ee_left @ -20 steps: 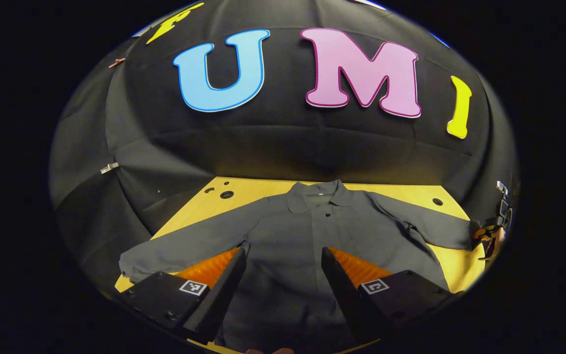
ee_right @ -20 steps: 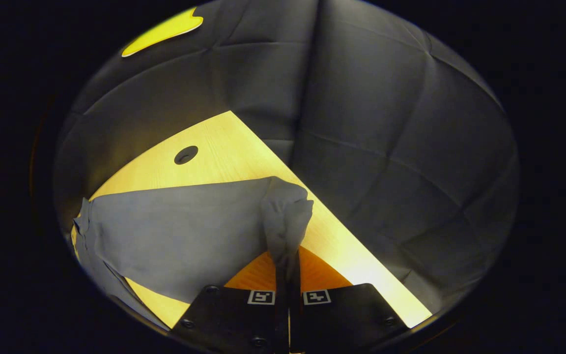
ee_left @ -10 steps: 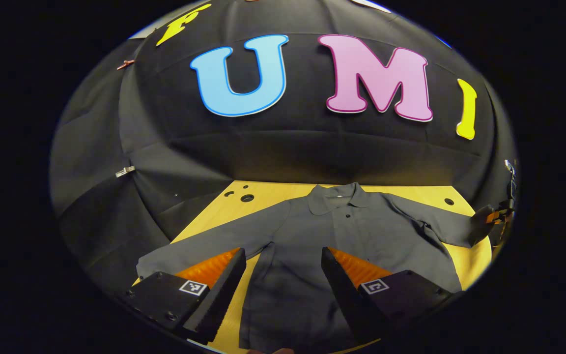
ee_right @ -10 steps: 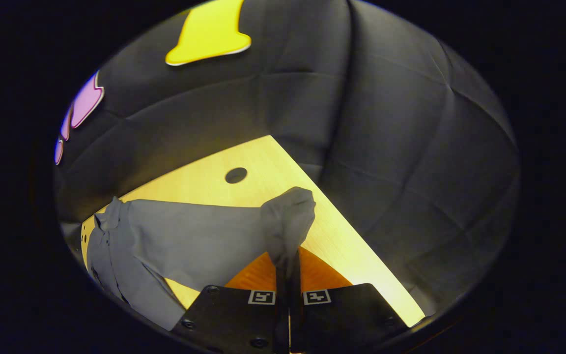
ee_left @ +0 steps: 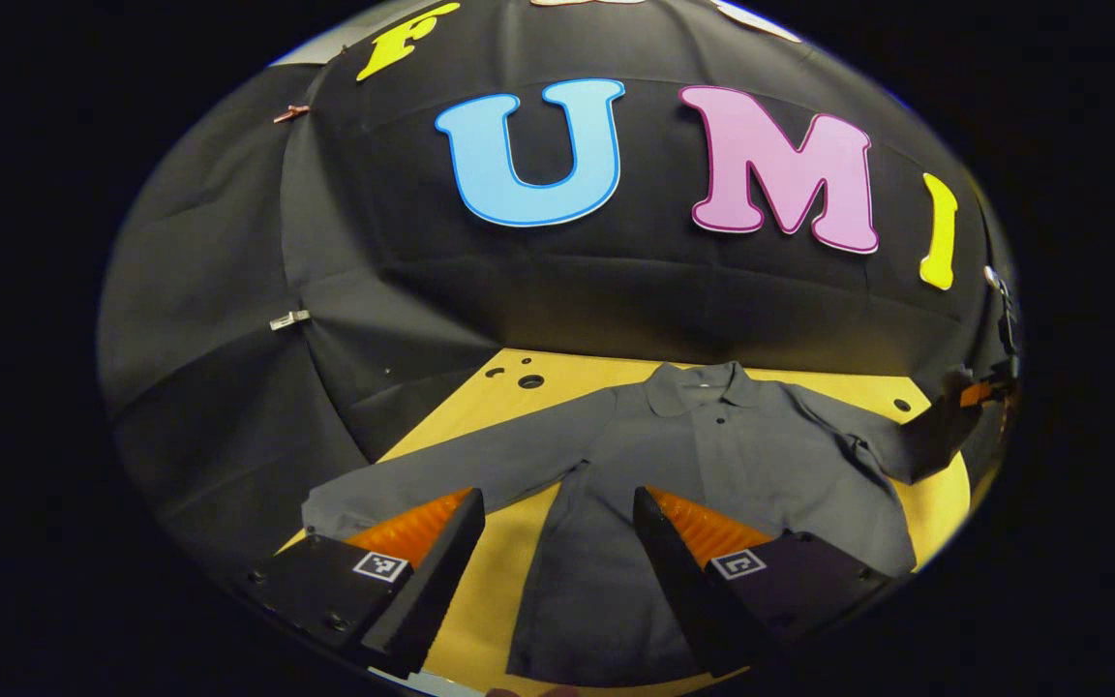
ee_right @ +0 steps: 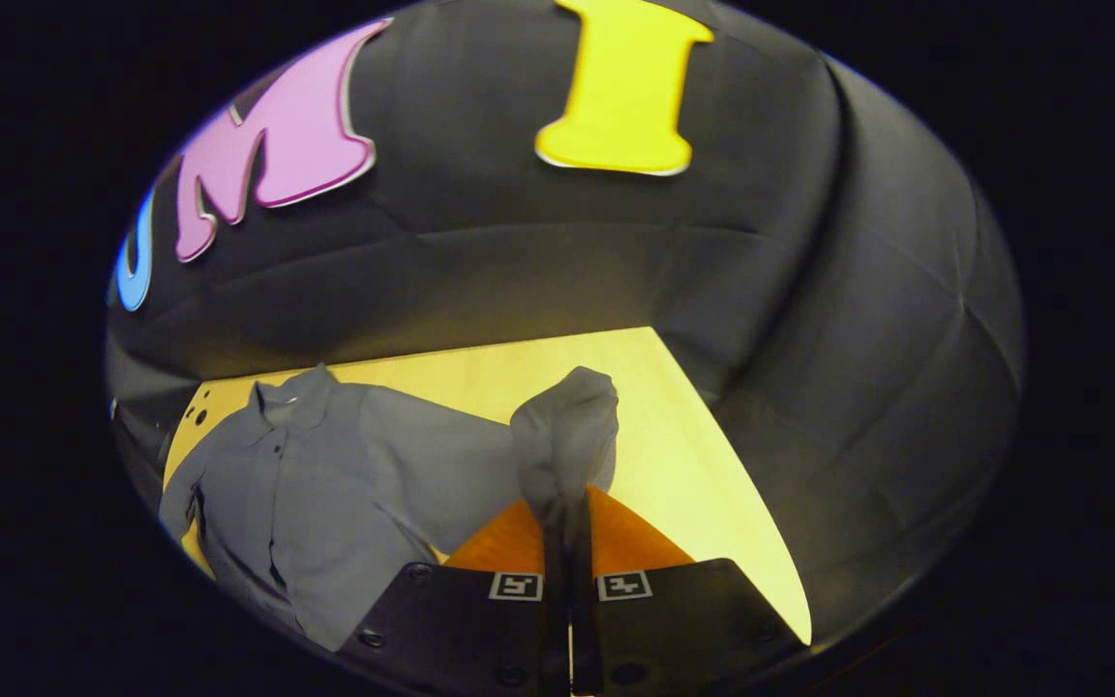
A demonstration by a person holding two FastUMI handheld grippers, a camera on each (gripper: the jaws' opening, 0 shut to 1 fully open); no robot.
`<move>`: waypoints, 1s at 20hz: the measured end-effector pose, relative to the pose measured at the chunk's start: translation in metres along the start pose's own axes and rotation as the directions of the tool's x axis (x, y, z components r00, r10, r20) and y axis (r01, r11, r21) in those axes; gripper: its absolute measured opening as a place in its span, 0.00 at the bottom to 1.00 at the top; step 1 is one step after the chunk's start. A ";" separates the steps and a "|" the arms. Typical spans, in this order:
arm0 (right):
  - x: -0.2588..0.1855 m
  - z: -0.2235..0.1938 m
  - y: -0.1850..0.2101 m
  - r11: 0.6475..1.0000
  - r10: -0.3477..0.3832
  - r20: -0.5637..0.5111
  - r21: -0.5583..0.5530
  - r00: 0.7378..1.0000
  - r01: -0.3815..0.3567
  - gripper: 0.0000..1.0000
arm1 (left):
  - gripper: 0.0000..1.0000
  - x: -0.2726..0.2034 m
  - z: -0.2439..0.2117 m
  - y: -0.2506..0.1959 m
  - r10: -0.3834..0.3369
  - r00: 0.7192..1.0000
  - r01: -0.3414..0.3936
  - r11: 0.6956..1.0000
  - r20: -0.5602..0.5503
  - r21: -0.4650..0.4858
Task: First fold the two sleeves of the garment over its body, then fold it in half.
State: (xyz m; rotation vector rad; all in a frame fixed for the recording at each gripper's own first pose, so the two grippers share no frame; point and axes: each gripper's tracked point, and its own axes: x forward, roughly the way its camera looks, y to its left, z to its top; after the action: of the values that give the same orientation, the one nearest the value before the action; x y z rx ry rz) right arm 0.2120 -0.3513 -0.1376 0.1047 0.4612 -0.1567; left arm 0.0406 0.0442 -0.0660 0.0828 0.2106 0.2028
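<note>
Your right gripper (ee_right: 567,528) has its fingers clenched tight on the cuff of the garment's right sleeve (ee_right: 565,440), lifted off near the bench's (ee_right: 683,465) right edge, while your left gripper (ee_left: 557,542) hangs with fingers spread apart over the grey garment (ee_left: 712,465) lying flat across the bench's middle.

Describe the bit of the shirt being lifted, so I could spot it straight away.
A yellow wooden table holds a dark grey collared shirt lying flat. Its right sleeve ends in a bunched cuff, raised off the table and pinched in the right claw. The other sleeve lies flat and straight, untouched.
</note>
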 end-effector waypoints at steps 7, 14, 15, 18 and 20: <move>-0.036 0.034 0.040 0.982 0.132 0.018 -0.140 0.991 -0.128 0.06 | 0.98 -0.012 -0.019 0.044 0.049 0.998 -0.052 0.996 -0.036 -0.075; -0.050 0.047 0.142 0.944 0.266 -0.013 -0.201 0.964 -0.263 0.06 | 0.98 -0.010 -0.032 0.093 0.105 0.993 -0.113 0.983 -0.058 -0.146; -0.048 0.040 0.169 0.935 0.286 -0.028 -0.209 0.958 -0.286 0.06 | 0.98 -0.010 -0.034 0.103 0.116 0.991 -0.124 0.981 -0.059 -0.147; -0.045 0.021 0.236 0.909 0.343 -0.068 -0.226 0.937 -0.349 0.06 | 0.98 -0.013 -0.041 0.126 0.148 0.987 -0.158 0.971 -0.069 -0.178; -0.044 0.008 0.273 0.890 0.368 -0.088 -0.256 0.926 -0.378 0.06 | 0.98 -0.016 -0.049 0.139 0.158 0.985 -0.170 0.963 -0.075 -0.211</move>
State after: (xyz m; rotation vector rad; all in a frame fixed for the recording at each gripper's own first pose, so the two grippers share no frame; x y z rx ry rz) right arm 0.2242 -0.0784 -0.0924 -0.0722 0.4873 0.2891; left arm -0.0120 0.1792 -0.0965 -0.1231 0.2381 0.3926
